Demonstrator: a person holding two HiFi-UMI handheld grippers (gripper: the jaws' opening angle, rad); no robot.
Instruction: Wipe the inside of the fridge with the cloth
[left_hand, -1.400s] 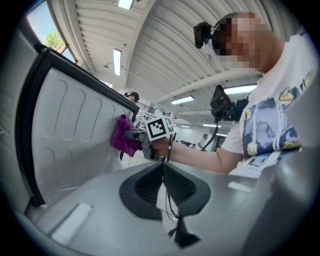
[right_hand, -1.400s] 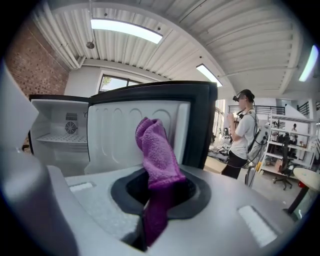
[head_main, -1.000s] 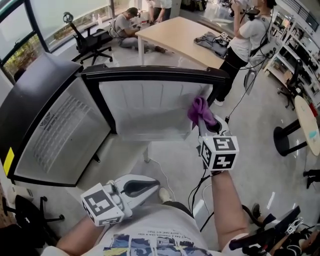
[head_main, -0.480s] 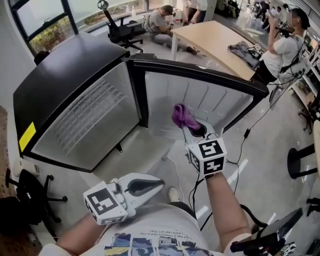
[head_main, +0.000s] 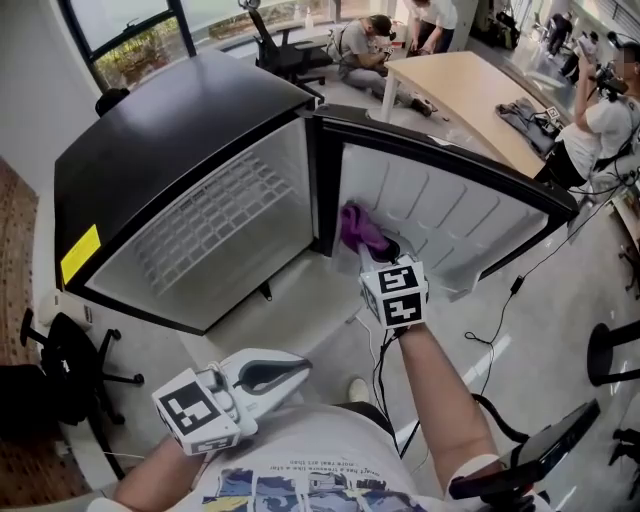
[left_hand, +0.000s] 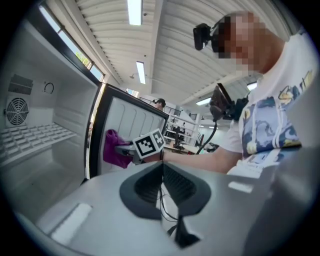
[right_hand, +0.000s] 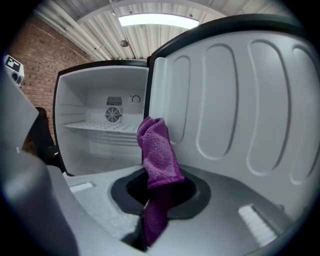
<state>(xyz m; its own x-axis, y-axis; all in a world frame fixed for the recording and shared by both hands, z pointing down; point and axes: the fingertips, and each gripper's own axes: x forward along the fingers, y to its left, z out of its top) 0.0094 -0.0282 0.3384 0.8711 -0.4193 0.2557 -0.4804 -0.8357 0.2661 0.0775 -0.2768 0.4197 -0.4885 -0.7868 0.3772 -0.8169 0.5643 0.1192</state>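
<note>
A small black fridge (head_main: 170, 130) stands with its door (head_main: 450, 215) swung wide open. Its white inside (right_hand: 100, 130) holds a wire shelf (right_hand: 107, 127) and a fan at the back. My right gripper (head_main: 372, 243) is shut on a purple cloth (head_main: 358, 228) (right_hand: 157, 155) and hangs in front of the hinge edge, between the cavity and the door's white liner (right_hand: 235, 110). My left gripper (head_main: 290, 368) stays low near my body, shut and empty; in the left gripper view the right gripper's marker cube (left_hand: 148, 143) and the cloth (left_hand: 114, 148) show ahead.
Behind the fridge stands a wooden table (head_main: 470, 95) with people around it and an office chair (head_main: 280, 45). A person (head_main: 600, 120) stands at the right. A cable (head_main: 385, 370) runs over the grey floor below the door.
My head has turned left, so the fridge cavity now sits more central. The right gripper with the cloth has moved left from the door liner towards the hinge edge. The left gripper hardly moved.
</note>
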